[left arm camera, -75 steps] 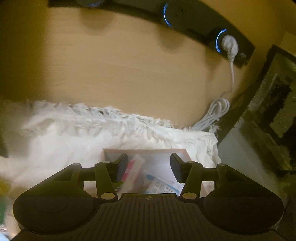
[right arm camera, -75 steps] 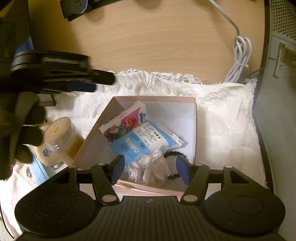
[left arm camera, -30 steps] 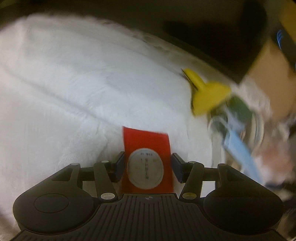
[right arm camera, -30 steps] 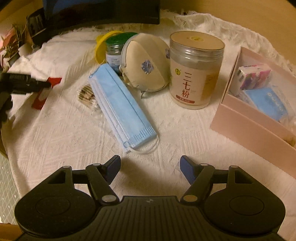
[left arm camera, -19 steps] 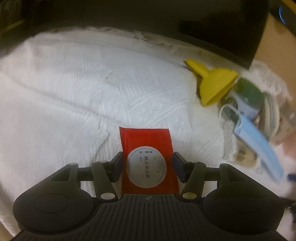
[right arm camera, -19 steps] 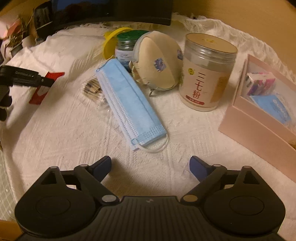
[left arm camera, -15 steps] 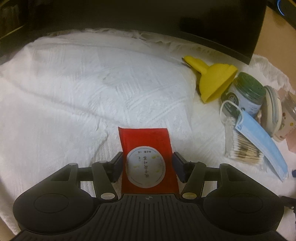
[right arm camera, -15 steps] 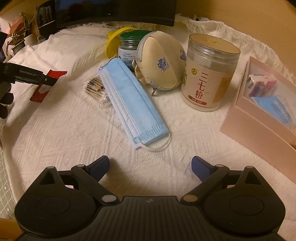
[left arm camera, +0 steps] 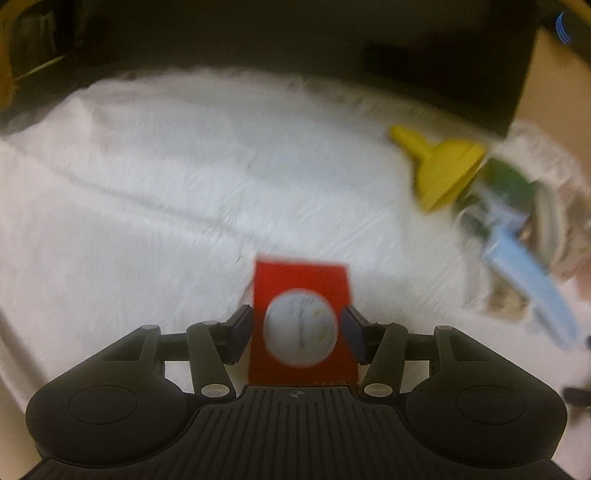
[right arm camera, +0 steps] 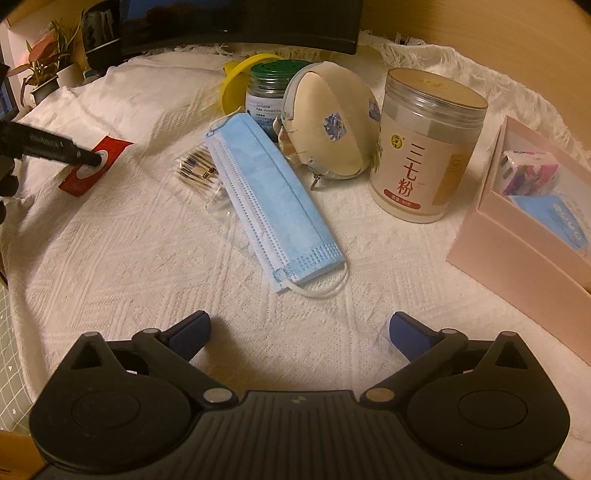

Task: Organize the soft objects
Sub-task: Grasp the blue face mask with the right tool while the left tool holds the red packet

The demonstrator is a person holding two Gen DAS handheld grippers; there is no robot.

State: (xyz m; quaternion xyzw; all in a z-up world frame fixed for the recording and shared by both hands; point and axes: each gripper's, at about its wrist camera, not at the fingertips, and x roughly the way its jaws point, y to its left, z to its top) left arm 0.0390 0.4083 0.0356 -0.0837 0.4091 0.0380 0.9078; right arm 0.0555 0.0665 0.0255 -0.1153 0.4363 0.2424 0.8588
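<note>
My left gripper [left arm camera: 300, 330] is shut on a red packet [left arm camera: 301, 295] with a white round window, holding it by its sides just above the white cloth [left arm camera: 166, 184]. The right wrist view shows that packet [right arm camera: 96, 168] at the far left with the left gripper [right arm camera: 88, 158] on it. My right gripper [right arm camera: 299, 330] is open and empty over the cloth, just short of a blue face mask [right arm camera: 271, 199]. A beige pouch [right arm camera: 328, 122] and a cotton swab pack [right arm camera: 199, 173] lie near the mask. A pink box [right arm camera: 517, 236] at the right holds tissue packs.
A tall jar with a gold lid [right arm camera: 428, 147], a green-lidded jar [right arm camera: 271, 92] and a yellow funnel [left arm camera: 443, 170] stand behind the mask. A dark monitor [right arm camera: 240, 22] is at the back. Plants [right arm camera: 40, 62] sit at the far left. The fringed cloth edge [right arm camera: 461, 62] meets the wooden desk.
The left gripper has closed on the red packet and lifted its near end; the view is blurred from motion. The right gripper's jaws have opened wider and it has edged closer to the mask.
</note>
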